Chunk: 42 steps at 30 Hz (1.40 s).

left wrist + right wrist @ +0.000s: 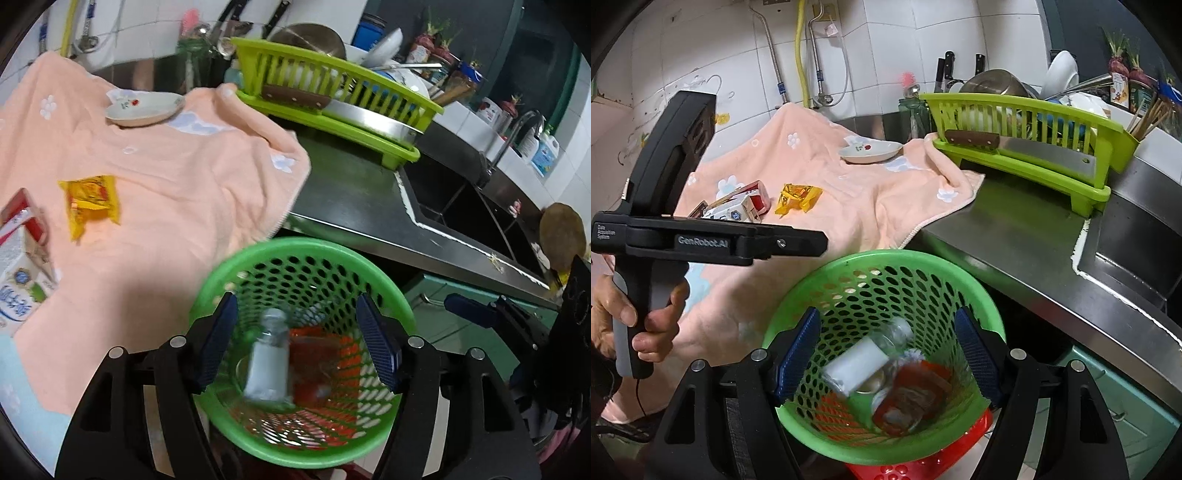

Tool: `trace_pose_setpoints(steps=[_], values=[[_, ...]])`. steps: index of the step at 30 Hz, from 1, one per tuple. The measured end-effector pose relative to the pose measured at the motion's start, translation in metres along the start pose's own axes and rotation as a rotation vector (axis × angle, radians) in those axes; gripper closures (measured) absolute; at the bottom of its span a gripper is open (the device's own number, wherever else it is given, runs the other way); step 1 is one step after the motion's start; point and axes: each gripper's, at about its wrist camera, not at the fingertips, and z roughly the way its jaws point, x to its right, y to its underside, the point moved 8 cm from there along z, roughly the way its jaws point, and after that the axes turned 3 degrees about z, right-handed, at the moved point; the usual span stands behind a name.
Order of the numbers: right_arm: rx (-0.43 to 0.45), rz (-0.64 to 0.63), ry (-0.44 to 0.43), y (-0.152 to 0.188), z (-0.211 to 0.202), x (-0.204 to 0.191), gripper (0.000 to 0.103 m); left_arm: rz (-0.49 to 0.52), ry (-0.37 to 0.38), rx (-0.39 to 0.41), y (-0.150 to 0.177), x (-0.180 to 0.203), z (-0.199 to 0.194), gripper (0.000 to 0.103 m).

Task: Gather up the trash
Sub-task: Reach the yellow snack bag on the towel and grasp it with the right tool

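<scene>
The green mesh basket stands below the counter edge. My left gripper hangs open over its mouth. A clear bottle with a white label, blurred, is down inside the basket and free of the pads. The right wrist view shows the bottle lying in the basket beside red packaging. My right gripper is open above the same basket, holding nothing. On the peach towel lie a yellow wrapper and a milk carton.
A small dish sits at the towel's far end. A lime dish rack with a cleaver stands on the steel counter beside the sink. A hand holds the left gripper's handle. A red stool is under the basket.
</scene>
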Motion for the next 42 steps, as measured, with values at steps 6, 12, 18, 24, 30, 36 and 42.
trace_pose_setpoints(steps=[6,12,18,24,30,36,42], values=[[-0.015,-0.026,-0.035,-0.010,0.011,-0.017,0.031,0.004,-0.112,0.040,-0.003,-0.041,-0.037,0.037],[-0.030,-0.061,-0.099,-0.031,0.031,-0.044,0.031,-0.028,-0.211,0.073,-0.007,-0.094,-0.076,0.037],[-0.054,-0.087,-0.178,-0.057,0.062,-0.076,0.031,-0.081,-0.284,0.106,-0.010,-0.144,-0.110,0.037],[-0.077,-0.102,-0.250,-0.090,0.101,-0.108,0.031,-0.122,-0.334,0.139,-0.016,-0.181,-0.133,0.037],[-0.111,-0.104,-0.282,-0.116,0.151,-0.138,0.031,-0.180,-0.353,0.158,-0.017,-0.214,-0.144,0.037],[-0.133,-0.119,-0.280,-0.134,0.199,-0.162,0.031,-0.223,-0.375,0.160,-0.013,-0.242,-0.148,0.037],[-0.152,-0.116,-0.253,-0.145,0.240,-0.172,0.031,-0.254,-0.388,0.157,-0.007,-0.264,-0.152,0.037]])
